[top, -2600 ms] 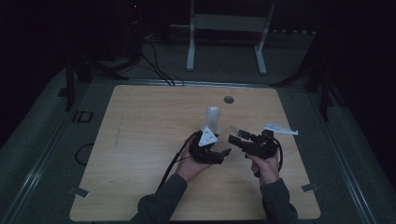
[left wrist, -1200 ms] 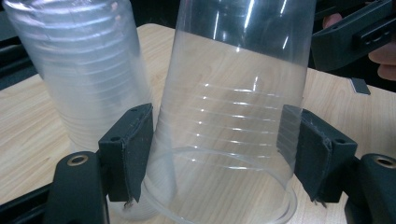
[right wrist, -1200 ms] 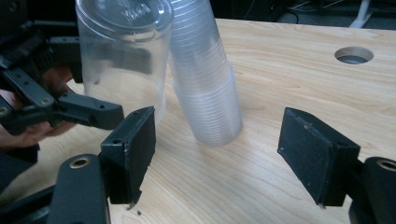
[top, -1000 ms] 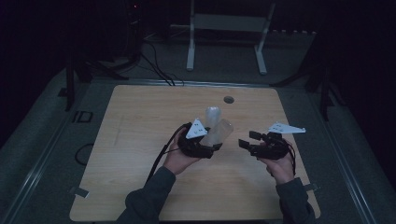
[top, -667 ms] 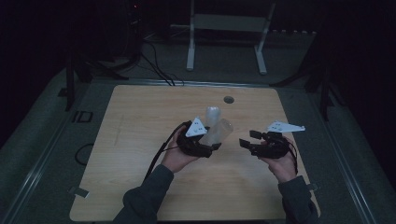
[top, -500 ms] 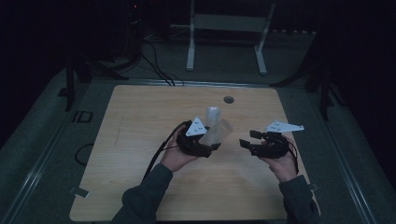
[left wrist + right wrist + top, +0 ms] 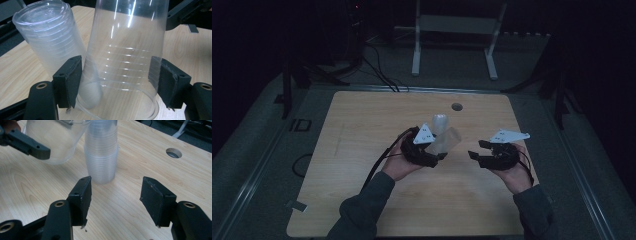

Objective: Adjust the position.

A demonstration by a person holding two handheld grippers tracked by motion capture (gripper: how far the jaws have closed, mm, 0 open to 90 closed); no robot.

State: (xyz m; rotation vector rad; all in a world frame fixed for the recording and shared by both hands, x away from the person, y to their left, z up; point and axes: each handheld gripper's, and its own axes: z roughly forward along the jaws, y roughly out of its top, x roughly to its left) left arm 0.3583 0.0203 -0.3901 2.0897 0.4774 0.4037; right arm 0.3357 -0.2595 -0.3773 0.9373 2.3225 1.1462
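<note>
Right gripper (image 7: 115,182): nearest, just short of the cup stack (image 7: 101,157); jaws apart and empty, having just narrowed.
Left gripper (image 7: 116,67): clamped on the clear cup (image 7: 125,50), tilted, beside the stack.
Change: seconds ago both grippers met at the stack; now the right one has drawn off sideways.
Meaning: probably one cup is separated, ready to be set down.
Table hole (image 7: 173,153): beyond the stack.

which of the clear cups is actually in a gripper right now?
The single clear cup, tilted between the left gripper's pads. The other cups form a nested stack standing upside down on the table, untouched.
</note>
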